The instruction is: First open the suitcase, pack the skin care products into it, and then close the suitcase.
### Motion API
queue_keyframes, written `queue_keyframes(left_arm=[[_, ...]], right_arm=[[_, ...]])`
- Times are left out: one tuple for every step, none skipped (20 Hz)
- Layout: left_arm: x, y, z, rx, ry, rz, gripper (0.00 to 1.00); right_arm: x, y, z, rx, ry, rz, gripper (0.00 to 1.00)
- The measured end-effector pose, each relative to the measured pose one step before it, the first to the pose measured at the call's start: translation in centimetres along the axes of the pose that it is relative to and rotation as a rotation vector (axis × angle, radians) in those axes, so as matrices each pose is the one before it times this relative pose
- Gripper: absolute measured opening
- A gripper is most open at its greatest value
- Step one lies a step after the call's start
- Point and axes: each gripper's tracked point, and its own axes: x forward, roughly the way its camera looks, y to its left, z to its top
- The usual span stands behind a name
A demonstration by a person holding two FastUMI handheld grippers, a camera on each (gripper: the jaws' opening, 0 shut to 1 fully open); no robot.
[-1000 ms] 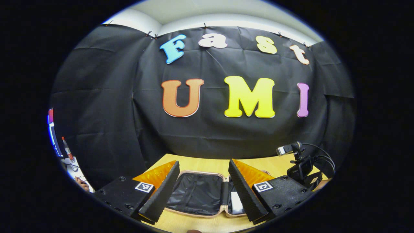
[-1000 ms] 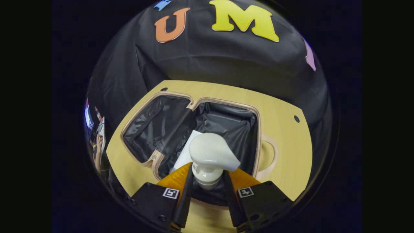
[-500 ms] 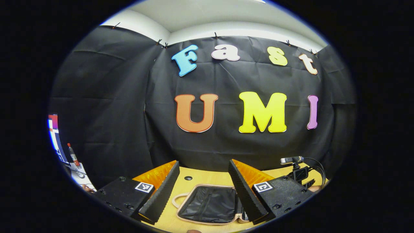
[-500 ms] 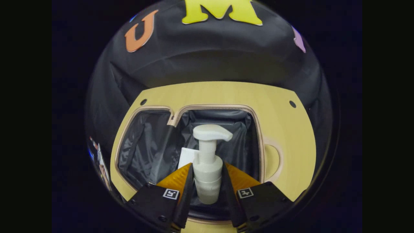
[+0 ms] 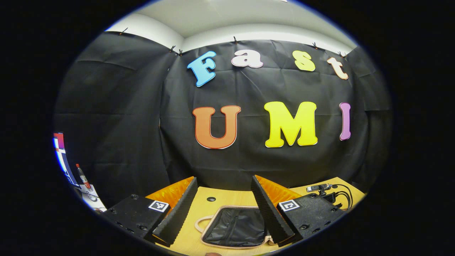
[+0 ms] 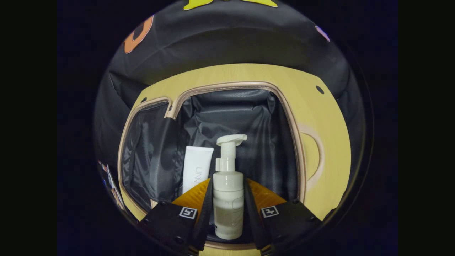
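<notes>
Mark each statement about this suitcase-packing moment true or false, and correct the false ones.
1. The suitcase lies open on the wooden table. True.
2. The right gripper is shut on a pump bottle. True.
3. The left gripper grips the white tube. False: its jaws stand apart with nothing between them, and the white tube lies inside the suitcase.
4. The pump bottle is held over the bare table beside the suitcase. False: it is over the suitcase's dark lining.
5. The white tube lies beside the pump bottle. True.
</notes>
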Motion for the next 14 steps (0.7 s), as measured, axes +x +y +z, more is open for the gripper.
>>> queue_keyframes(left_arm=[[0.302,0.074,-0.262,-0.00701,0.01062,-0.00391,0.96],[0.294,0.064,-0.489,-0.00703,0.01392,-0.00660,0.96],[0.434,0.207,-0.383,-0.00477,0.01177,-0.00445,0.96],[0.480,0.347,-0.331,-0.00648,0.00591,-0.00070,1.00],[0.535,0.252,-0.576,-0.00427,0.01612,-0.00538,0.96],[0.555,0.492,-0.503,-0.00478,0.01018,0.00120,0.96],[0.634,0.546,-0.395,-0.00754,0.01123,0.00507,0.96],[0.797,0.512,-0.426,-0.01067,0.01013,0.00022,0.96],[0.527,0.521,-0.755,-0.00705,0.01186,0.00011,0.96],[0.741,0.823,-0.690,-0.00701,0.01501,0.00931,0.96],[0.747,0.998,-0.776,-0.00825,0.01494,0.00956,0.96],[0.847,1.100,-0.798,-0.01186,0.01402,0.00872,0.96],[0.833,0.951,-1.230,-0.01199,0.02298,0.00935,0.97],[1.004,1.359,-1.393,-0.02175,0.03088,0.01545,0.96]], right_arm=[[0.225,-0.143,-0.070,0.00302,0.01112,-0.00508,0.48],[0.246,-0.231,-0.049,0.00581,0.00925,-0.00339,0.49],[0.430,-0.195,-0.043,0.00540,0.00950,-0.00413,0.49],[0.033,-0.183,0.036,0.00166,0.00400,-0.00424,0.50],[-0.039,-0.277,0.126,-0.00383,-0.00344,-0.00795,0.51],[-0.237,0.054,0.329,-0.00553,-0.01209,0.00545,0.53],[-0.499,0.193,0.171,-0.00802,-0.01278,0.01300,0.54],[-0.848,0.096,0.452,-0.00455,-0.01801,0.01319,0.70],[-1.192,0.036,0.634,-0.00618,-0.02919,0.01498,0.77],[-1.257,0.013,0.840,-0.01158,-0.03644,0.01273,0.73],[-1.587,-0.110,1.000,-0.01785,-0.04126,0.01207,0.73],[-1.711,-0.109,1.321,-0.02090,-0.05191,0.01179,0.74],[-2.019,-0.212,1.615,-0.02264,-0.06389,0.01121,0.74],[-2.256,-0.126,2.100,-0.01714,-0.07425,0.02181,0.78]])
